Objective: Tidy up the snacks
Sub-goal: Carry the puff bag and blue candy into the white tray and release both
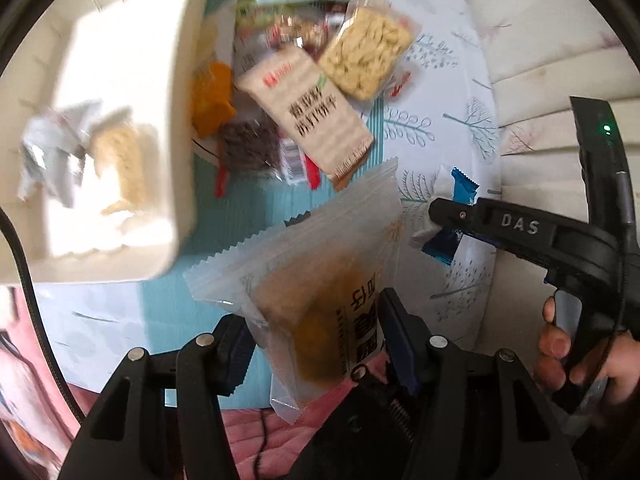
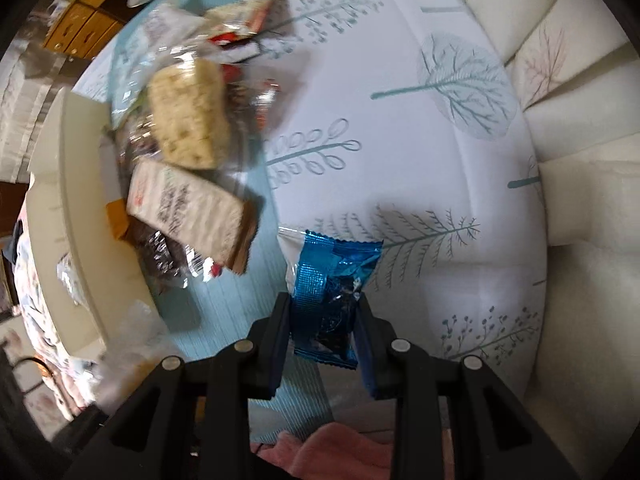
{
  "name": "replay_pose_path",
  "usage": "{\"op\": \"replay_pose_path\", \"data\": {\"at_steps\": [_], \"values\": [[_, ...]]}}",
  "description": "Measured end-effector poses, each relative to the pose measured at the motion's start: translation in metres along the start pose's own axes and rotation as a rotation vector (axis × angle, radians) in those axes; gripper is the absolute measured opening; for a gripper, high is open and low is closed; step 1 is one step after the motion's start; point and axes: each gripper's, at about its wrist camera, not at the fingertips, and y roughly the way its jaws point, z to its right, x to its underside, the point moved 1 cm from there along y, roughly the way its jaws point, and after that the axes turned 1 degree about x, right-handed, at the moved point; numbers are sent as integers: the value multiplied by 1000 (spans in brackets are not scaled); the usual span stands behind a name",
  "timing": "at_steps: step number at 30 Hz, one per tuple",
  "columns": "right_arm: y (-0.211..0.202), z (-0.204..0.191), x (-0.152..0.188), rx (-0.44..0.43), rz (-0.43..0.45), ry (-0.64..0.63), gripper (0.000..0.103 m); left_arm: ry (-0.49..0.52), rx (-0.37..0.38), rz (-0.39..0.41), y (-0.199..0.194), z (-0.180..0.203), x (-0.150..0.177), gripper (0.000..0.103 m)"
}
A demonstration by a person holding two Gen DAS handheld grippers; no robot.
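My left claw [image 1: 316, 340] is pinched onto a frosted, translucent snack packet [image 1: 316, 280] with a brown cake inside; the pads press its lower half from both sides, and the packet hangs clear above the surface [image 1: 436, 92], which is covered by a cloth printed with teal trees. I take the white tray [image 1: 120, 92] as my landmark. It fills the upper left of the left wrist view, with a pale biscuit pack [image 1: 120, 160] and a crumpled silvery wrapper [image 1: 56, 148] already lying inside it. Just to the right of the tray sits the loose heap of snacks: a beige bar with dark lettering [image 1: 312, 112], a clear pack of yellowish puffed pieces [image 1: 368, 52], a dark brown square [image 1: 248, 148] and an orange piece [image 1: 212, 96] against the tray's wall. Further right of the tray, well past the heap, my right claw [image 2: 324, 320] is nearly closed on a small blue foil packet [image 2: 332, 276], gripped across its middle and lifted off the cloth. A hand [image 1: 576, 352] holds that claw's handle.
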Motion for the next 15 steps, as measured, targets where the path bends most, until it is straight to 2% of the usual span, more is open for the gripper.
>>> {"op": "replay_pose_path", "data": {"at_steps": [10,15], "values": [[-48,-58,38,-42,171,-80,30,60,-47,150,-78,-37,9,57],[-53,-98,51,-87,253,-118,30,72,-65,218,-108,-66,8,57]]}}
